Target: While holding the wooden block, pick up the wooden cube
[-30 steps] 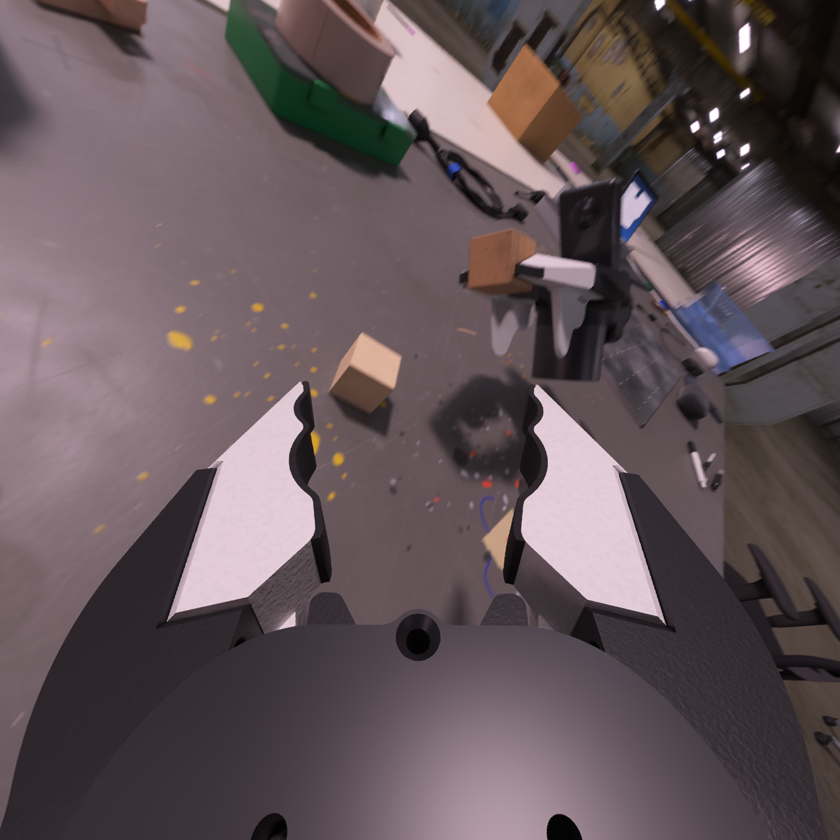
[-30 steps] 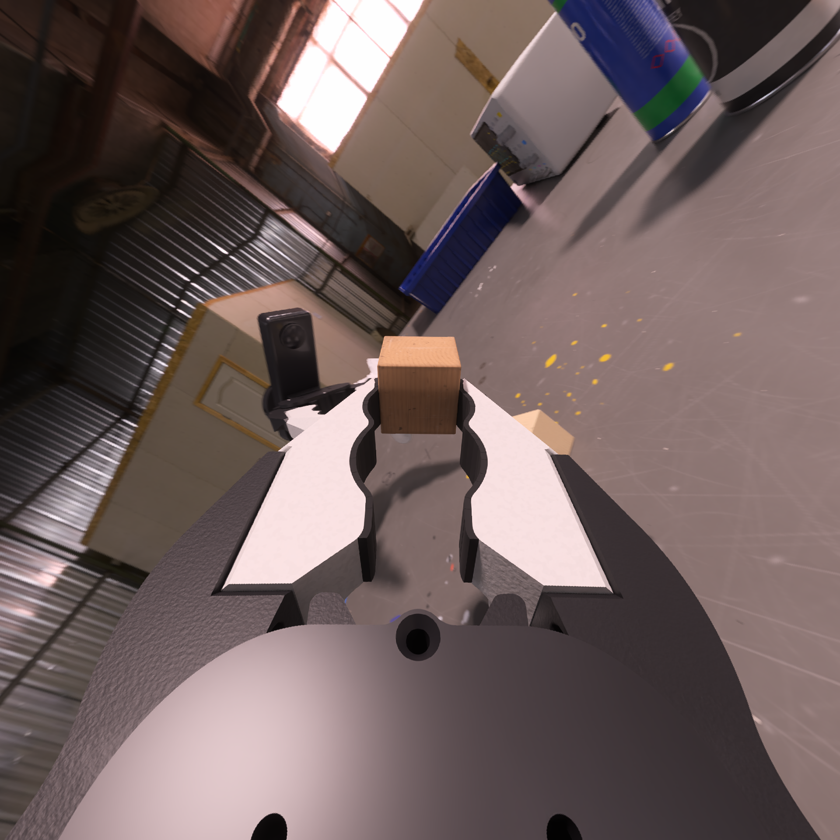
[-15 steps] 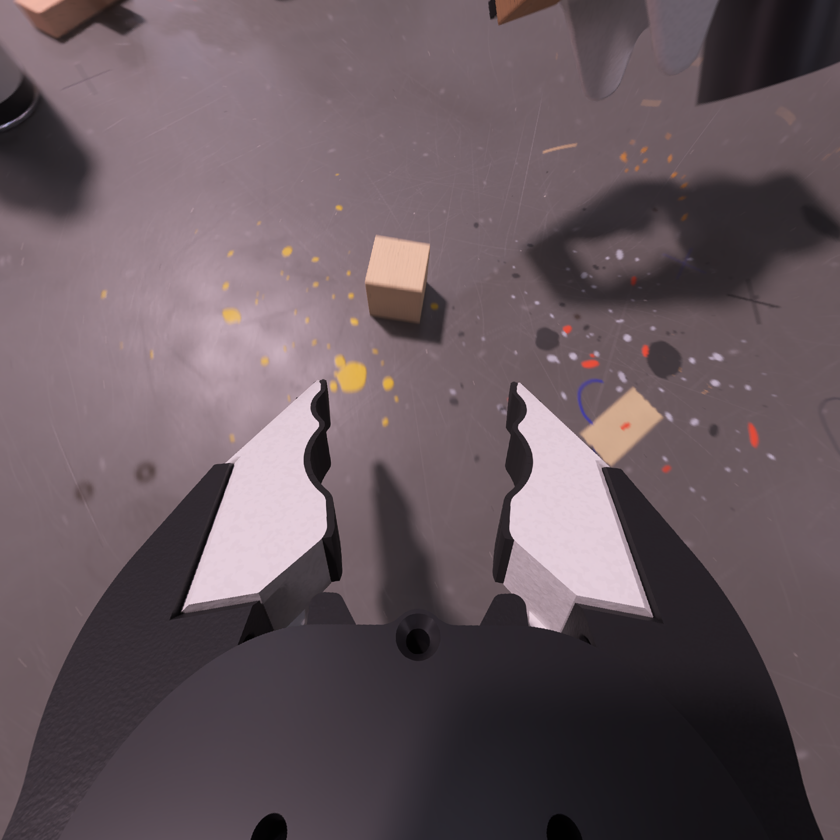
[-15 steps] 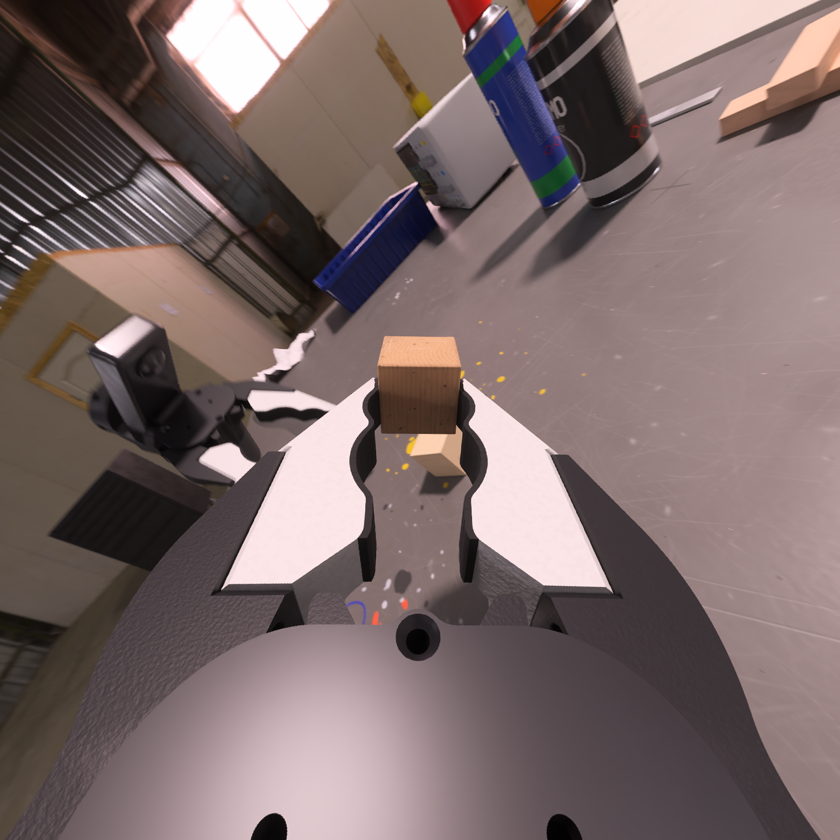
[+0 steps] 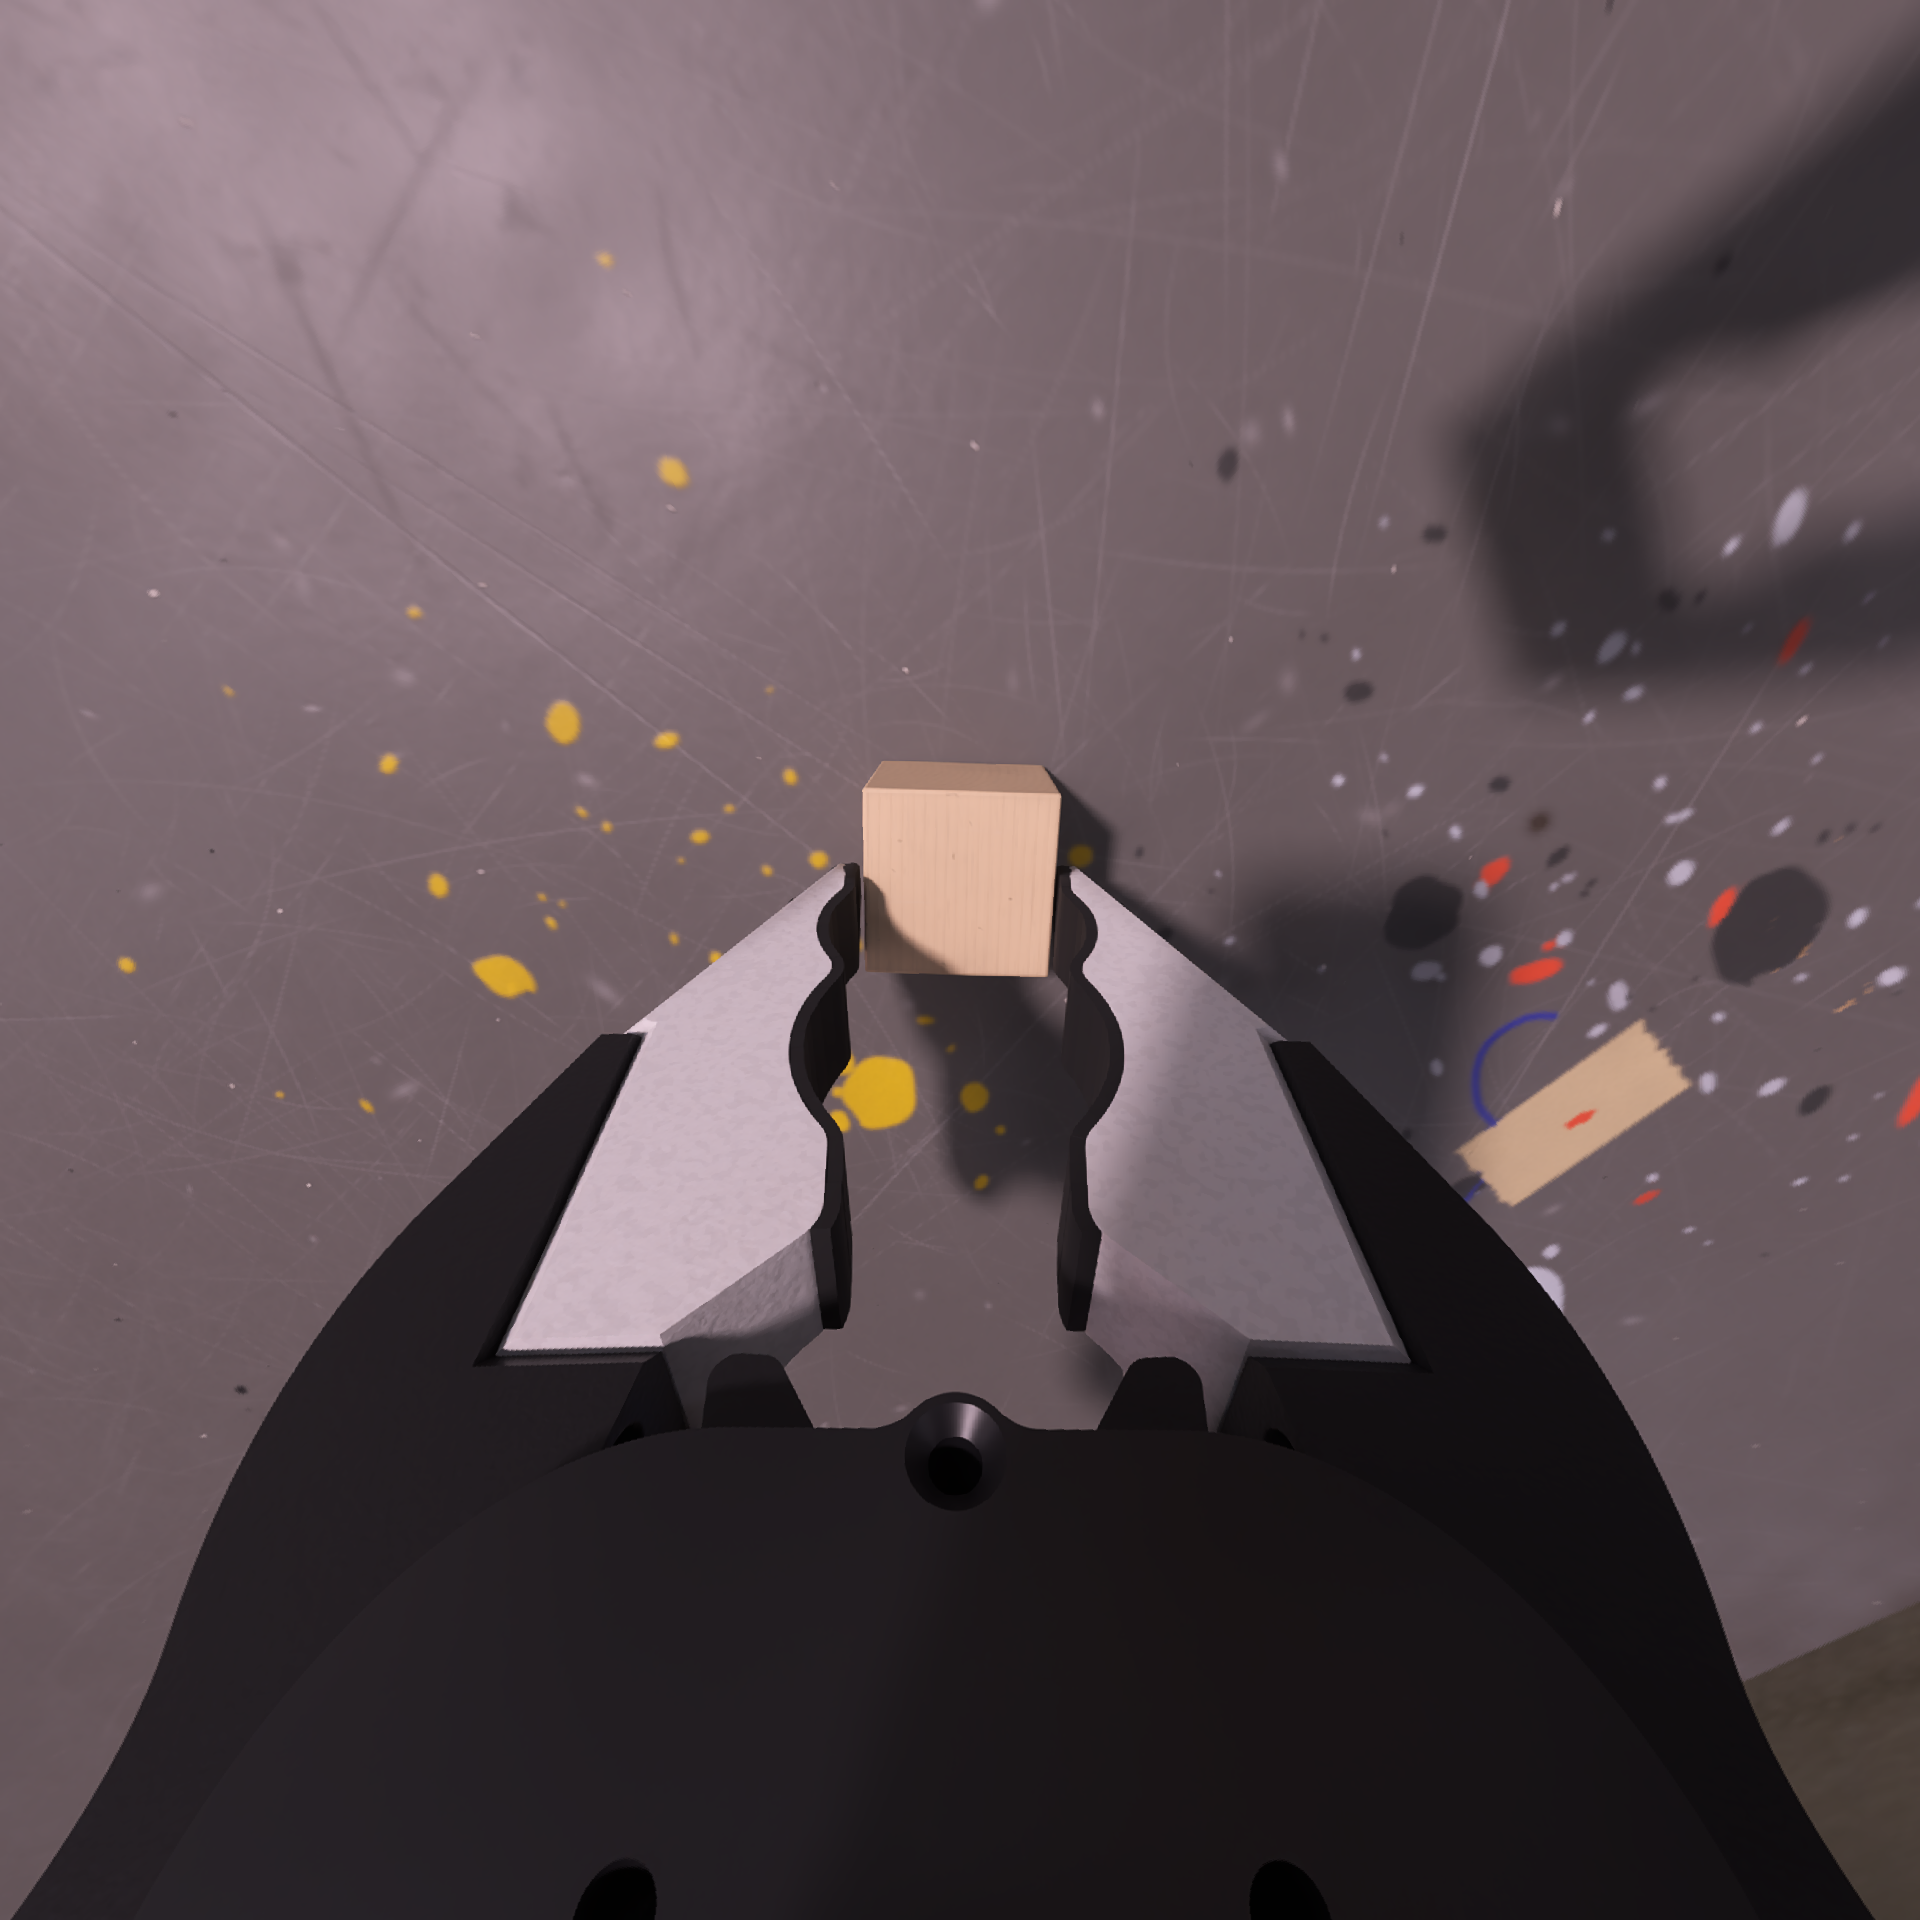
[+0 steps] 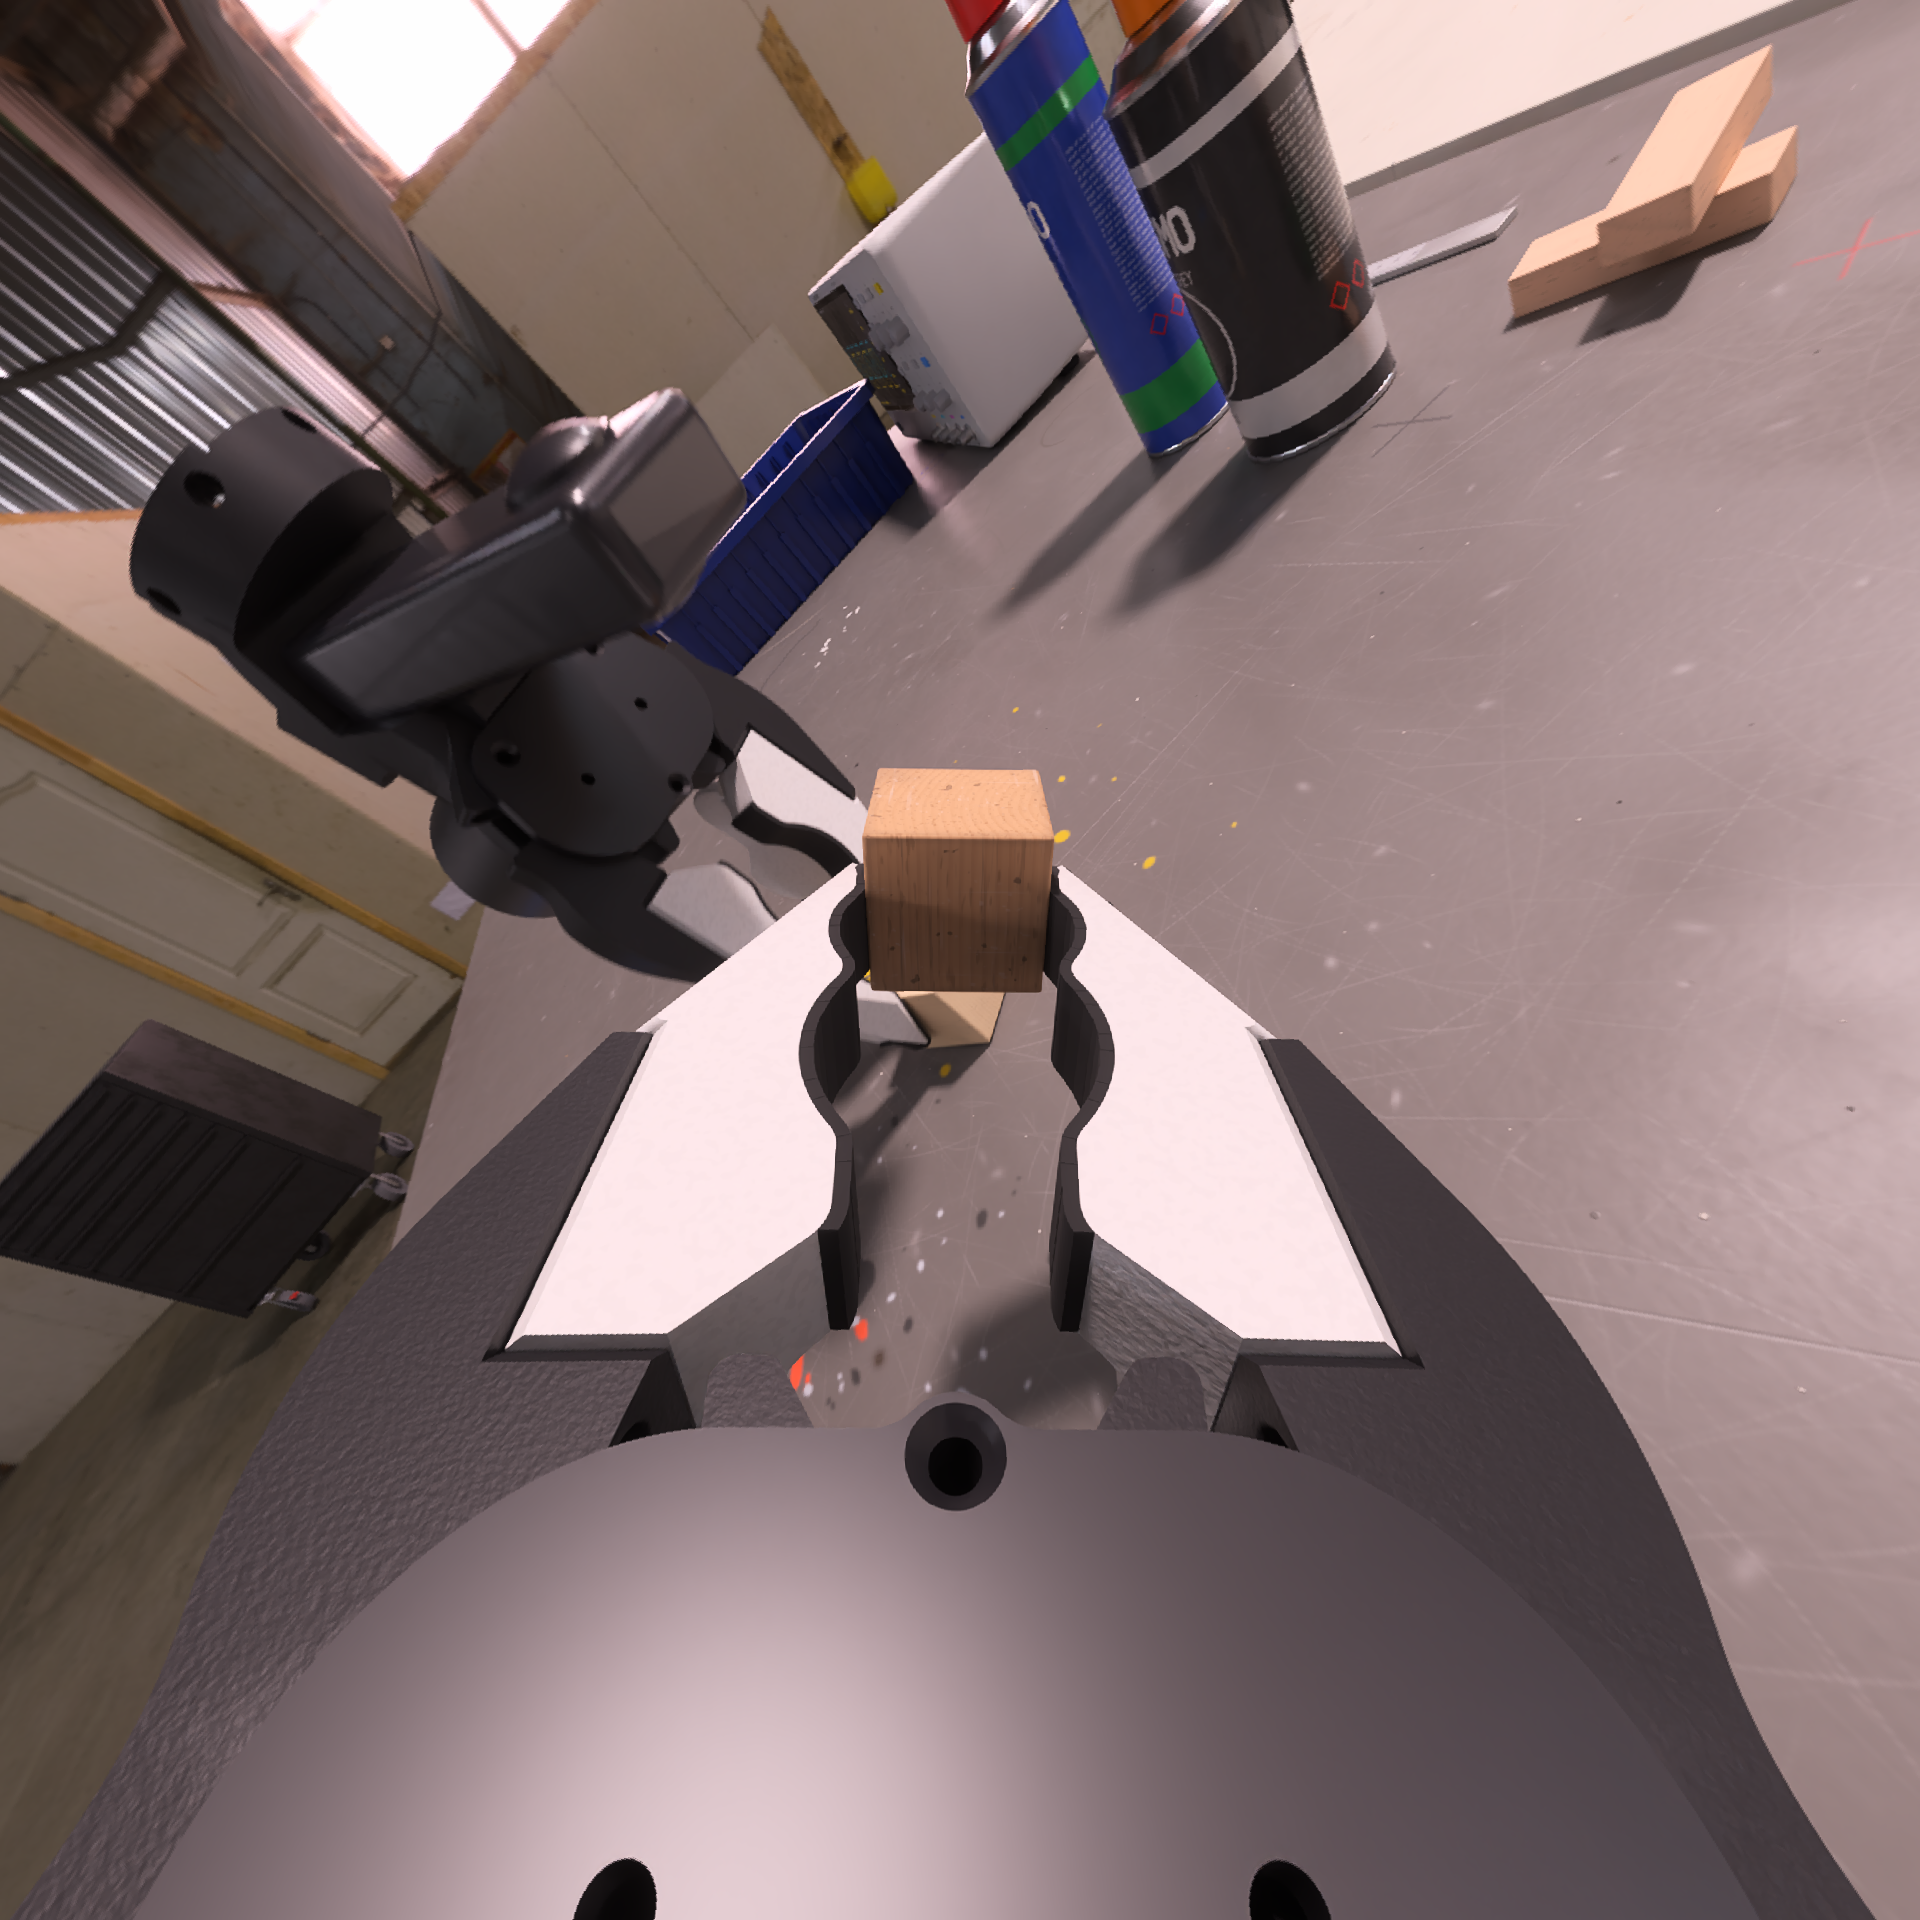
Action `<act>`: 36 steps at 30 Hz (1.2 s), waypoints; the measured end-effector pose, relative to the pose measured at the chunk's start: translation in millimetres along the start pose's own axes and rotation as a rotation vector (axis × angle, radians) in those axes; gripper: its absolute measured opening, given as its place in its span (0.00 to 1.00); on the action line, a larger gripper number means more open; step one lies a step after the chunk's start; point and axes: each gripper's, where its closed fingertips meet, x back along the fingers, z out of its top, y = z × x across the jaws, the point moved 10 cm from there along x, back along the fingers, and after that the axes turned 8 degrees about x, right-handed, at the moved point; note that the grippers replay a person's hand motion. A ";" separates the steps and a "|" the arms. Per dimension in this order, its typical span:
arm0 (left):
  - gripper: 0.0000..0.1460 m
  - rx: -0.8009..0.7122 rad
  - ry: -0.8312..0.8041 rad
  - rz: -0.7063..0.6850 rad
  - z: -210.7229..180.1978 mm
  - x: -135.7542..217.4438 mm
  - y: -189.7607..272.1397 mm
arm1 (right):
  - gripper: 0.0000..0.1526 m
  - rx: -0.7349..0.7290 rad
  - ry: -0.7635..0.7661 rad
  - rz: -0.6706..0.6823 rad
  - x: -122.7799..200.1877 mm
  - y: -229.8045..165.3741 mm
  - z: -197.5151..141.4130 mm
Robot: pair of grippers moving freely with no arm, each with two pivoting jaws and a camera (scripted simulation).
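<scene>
A pale wooden cube [image 5: 958, 873] sits between the fingertips of my left gripper [image 5: 956, 899], low over the grey paint-spattered table [image 5: 416, 416]. The fingers press both sides of the cube. I cannot tell whether it is off the table. My right gripper [image 6: 956, 904] is shut on a darker brown wooden block [image 6: 956, 883] and holds it in the air. In the right wrist view the pale cube [image 6: 961, 1016] peeks out just below the block. The left gripper's black body [image 6: 499, 665] hangs to the left of the block, tilted down.
A blue spray can [image 6: 1101, 239] and a black spray can [image 6: 1257, 239] stand at the back of the table. Stacked wood pieces [image 6: 1662, 187], a white box [image 6: 956, 301] and a blue bin [image 6: 800, 530] are nearby. A tan tape strip [image 5: 1569, 1112] lies right of the cube.
My left gripper has come down over the pale cube and closed its fingers on it. My right gripper still holds the brown block and has tilted slightly.
</scene>
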 end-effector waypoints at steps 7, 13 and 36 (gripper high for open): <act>0.24 0.367 0.671 -0.540 -23.8 43.8 -41.6 | 0.21 -0.136 0.164 0.099 0.3 1.2 -2.5; 0.24 0.655 1.270 -0.983 -52.9 31.7 -43.0 | 0.21 -0.237 0.378 0.160 -13.5 -17.2 -0.1; 0.24 0.479 1.299 -0.809 -64.5 55.5 -53.1 | 0.21 0.055 -0.118 0.048 -17.3 -31.7 -15.0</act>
